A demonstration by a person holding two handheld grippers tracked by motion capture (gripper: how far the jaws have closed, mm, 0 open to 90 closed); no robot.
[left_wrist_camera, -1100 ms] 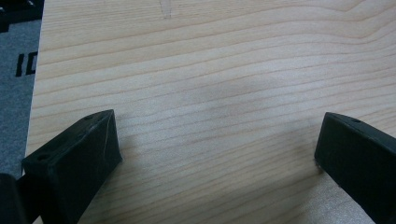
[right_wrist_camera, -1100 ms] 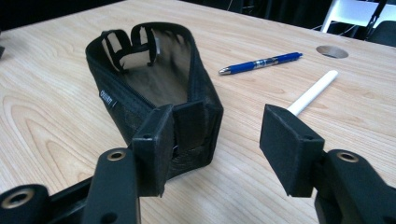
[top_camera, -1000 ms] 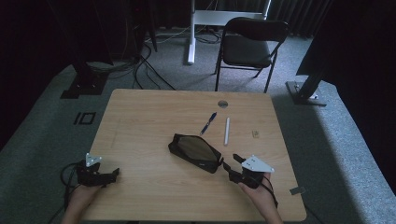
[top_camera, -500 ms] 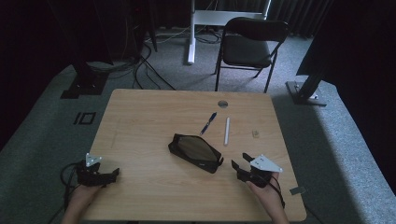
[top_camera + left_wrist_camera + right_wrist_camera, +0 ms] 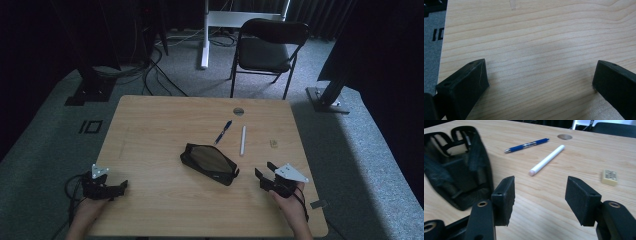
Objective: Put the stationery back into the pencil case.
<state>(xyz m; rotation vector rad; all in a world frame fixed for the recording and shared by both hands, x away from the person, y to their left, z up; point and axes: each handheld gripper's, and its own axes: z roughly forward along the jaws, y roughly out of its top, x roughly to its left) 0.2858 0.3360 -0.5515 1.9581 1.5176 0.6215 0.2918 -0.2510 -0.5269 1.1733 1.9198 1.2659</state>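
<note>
High view: a black mesh pouch [image 5: 209,163] was seen lying near the middle of the wooden bench [image 5: 150,130], long axis running from upper left to lower right. The right gripper [image 5: 265,174] was held at the near right of the bench, jaws spread, nothing between them, pointed toward the pouch's lower-right end, close but apart from it. The left gripper [image 5: 121,186] was kept at the near left edge, well apart from the pouch. A blue pen [image 5: 223,131] and a white stick [image 5: 243,140] were laid beyond the pouch, an eraser [image 5: 274,143] further right.

Left gripper view: jaws were spread wide over bare wood grain w/ nothing pinched.

Right gripper view: jaws were spread, empty. The pouch [image 5: 456,170] was seen ahead and to the left of the jaws, its mouth gaping open. The stick [image 5: 546,160] lay straight ahead, well beyond the jaws, axis slanted away to the right; pen [image 5: 526,145] behind it, eraser [image 5: 610,177] off to the right.

Judged: the right gripper was much the nearer to pouch and stick, so the next reach would prob. be made by it, fwd and slightly left for the pouch.
</note>
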